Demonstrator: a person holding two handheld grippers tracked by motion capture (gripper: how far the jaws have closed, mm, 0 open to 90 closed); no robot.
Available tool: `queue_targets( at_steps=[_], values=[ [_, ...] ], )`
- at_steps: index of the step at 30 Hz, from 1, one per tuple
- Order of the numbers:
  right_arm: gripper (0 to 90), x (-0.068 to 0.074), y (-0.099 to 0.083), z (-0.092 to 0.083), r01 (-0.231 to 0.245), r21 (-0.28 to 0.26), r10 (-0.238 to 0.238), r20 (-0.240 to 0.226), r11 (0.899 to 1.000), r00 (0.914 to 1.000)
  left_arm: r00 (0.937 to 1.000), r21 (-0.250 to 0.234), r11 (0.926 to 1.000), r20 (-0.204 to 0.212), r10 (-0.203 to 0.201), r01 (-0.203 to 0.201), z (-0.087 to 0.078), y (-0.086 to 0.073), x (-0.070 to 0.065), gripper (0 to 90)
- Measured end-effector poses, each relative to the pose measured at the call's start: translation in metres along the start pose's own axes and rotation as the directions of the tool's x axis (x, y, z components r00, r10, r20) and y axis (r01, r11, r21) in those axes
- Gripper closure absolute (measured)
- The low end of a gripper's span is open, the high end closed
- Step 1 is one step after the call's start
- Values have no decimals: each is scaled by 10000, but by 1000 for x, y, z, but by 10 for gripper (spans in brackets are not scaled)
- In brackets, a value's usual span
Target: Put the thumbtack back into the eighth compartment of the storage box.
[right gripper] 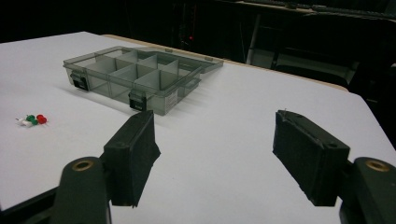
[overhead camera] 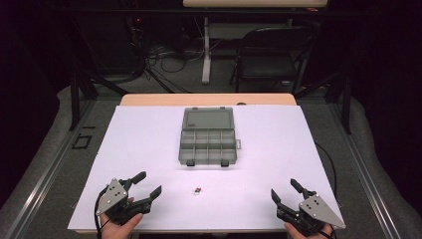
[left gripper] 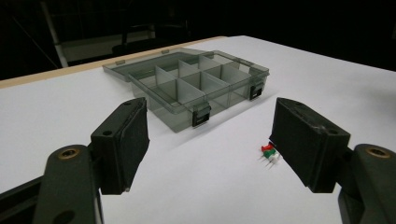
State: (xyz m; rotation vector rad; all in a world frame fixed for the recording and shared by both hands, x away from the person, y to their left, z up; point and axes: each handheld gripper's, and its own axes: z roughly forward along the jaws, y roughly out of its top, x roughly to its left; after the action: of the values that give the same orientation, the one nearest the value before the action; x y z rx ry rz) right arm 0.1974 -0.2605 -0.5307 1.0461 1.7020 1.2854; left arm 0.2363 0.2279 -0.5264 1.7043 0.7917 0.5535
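Observation:
A grey see-through compartment box lies open in the middle of the white table sheet, its lid folded back. In front of it sit three small push pins, red, green and white. My left gripper rests near the front left edge, jaws wide open and empty, left of the pins. My right gripper rests at the front right, open and empty too. The box and pins lie ahead in the left gripper view. In the right gripper view the box is ahead and the pins at far left.
A folding chair and a table leg stand beyond the far edge among floor cables. Dark stand legs flank the table on the left. The wooden table edge shows behind the sheet.

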Motion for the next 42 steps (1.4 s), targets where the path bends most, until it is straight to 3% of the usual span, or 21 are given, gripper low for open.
queue_targets(
  at_steps=[11, 20, 22, 29, 34, 39, 42],
  values=[
    [291, 4, 2, 2, 297, 136, -294, -213, 9995, 9993, 10000, 481, 9988, 43, -16, 14, 5, -2, -4, 288],
    [291, 7, 5, 2, 375, 132, -370, -318, 9992, 9988, 9985, 1058, 9929, -93, -531, 537, 11, 4, -11, 343],
    [290, 7, 5, 3, 396, 168, -389, -369, 9991, 9986, 9989, 1228, 9913, -55, -466, 469, 14, 5, -13, 362],
    [290, 10, 5, 3, 553, 229, -543, -425, 9982, 9976, 9975, 2050, 9775, 395, -587, 494, 35, 9, -25, 437],
    [290, 10, 6, 3, 560, 257, -546, -500, 9981, 9973, 9963, 2454, 9693, 786, -335, 133, 53, 12, -37, 468],
    [289, 9, 6, 2, 546, 280, -530, -549, 9981, 9971, 9912, 2814, 9595, 1305, -214, -163, 72, 12, -46, 550],
    [289, 9, 6, 2, 549, 298, -532, -570, 9980, 9970, 9884, 3089, 9511, 1464, -404, -69, 80, 8, -47, 598]
  ],
)
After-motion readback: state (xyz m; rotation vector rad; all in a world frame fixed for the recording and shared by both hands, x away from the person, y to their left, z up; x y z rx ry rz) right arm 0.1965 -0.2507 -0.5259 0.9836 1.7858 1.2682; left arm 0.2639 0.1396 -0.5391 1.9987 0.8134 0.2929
